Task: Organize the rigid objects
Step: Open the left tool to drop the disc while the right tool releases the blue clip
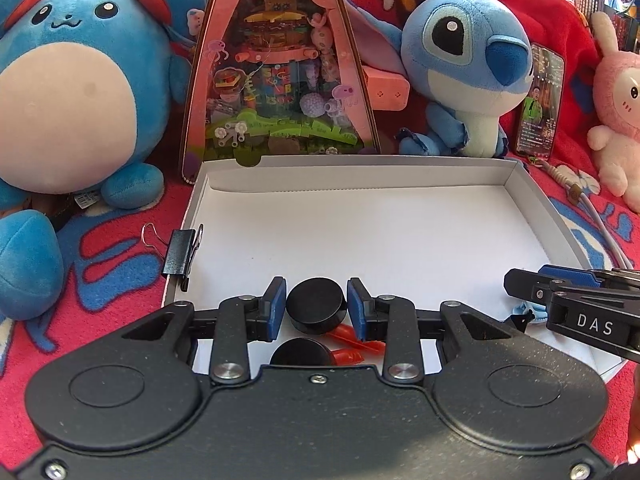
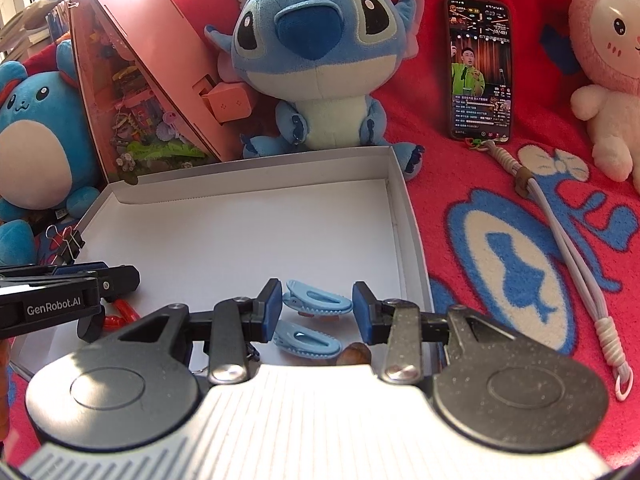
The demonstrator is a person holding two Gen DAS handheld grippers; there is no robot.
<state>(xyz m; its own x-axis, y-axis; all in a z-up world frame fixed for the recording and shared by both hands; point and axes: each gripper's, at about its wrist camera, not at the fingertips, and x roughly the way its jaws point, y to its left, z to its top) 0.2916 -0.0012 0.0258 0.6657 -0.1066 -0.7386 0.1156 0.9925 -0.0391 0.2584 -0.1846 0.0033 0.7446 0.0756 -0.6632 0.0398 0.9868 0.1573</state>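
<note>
A shallow white cardboard box [image 1: 360, 184] lies open on a red blanket. My left gripper [image 1: 317, 305] is open, its blue pads on either side of a black round cap [image 1: 316, 305] in the box, with a small gap each side. A second black cap [image 1: 302, 353] and red plastic pieces [image 1: 352, 336] lie just behind it. My right gripper [image 2: 316, 309] is open over the box's near right corner, straddling a light blue clip [image 2: 318, 302]. A second blue clip [image 2: 306, 340] and a brown nut-like object [image 2: 356, 354] lie under it.
A black binder clip [image 1: 180, 250] sits at the box's left edge. Blue plush toys [image 1: 64, 92], a Stitch plush [image 2: 320, 52], a pink triangular toy box [image 1: 276, 68], a pink rabbit plush [image 2: 608, 64] and a phone [image 2: 480, 68] with a lanyard [image 2: 560, 248] surround the box.
</note>
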